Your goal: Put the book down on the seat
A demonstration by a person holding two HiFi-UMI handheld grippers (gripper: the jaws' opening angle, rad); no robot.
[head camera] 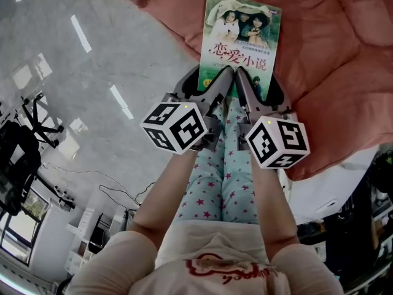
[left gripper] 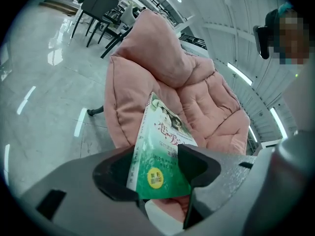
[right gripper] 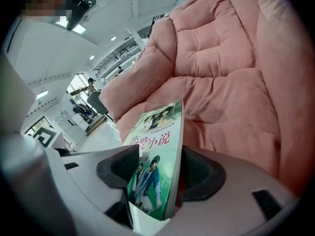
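A green-covered book (head camera: 241, 39) with a photo of people and red print lies on the pink padded seat (head camera: 331, 54). Both grippers are at its near edge. My left gripper (head camera: 212, 82) has the book's near left corner (left gripper: 165, 151) between its jaws, and the pads stand apart from it. My right gripper (head camera: 256, 85) straddles the near right corner (right gripper: 155, 151), with its jaws also spread and a gap beside the spine. The seat's cushion (left gripper: 206, 97) rises behind the book, and its back (right gripper: 221, 82) fills the right gripper view.
Grey glossy floor (head camera: 92, 72) lies left of the seat. The person's legs in star-print trousers (head camera: 215, 177) hang below the grippers. Dark chairs and tables (left gripper: 98, 4) stand far behind the seat. A white object (head camera: 331, 189) sits under the seat's right edge.
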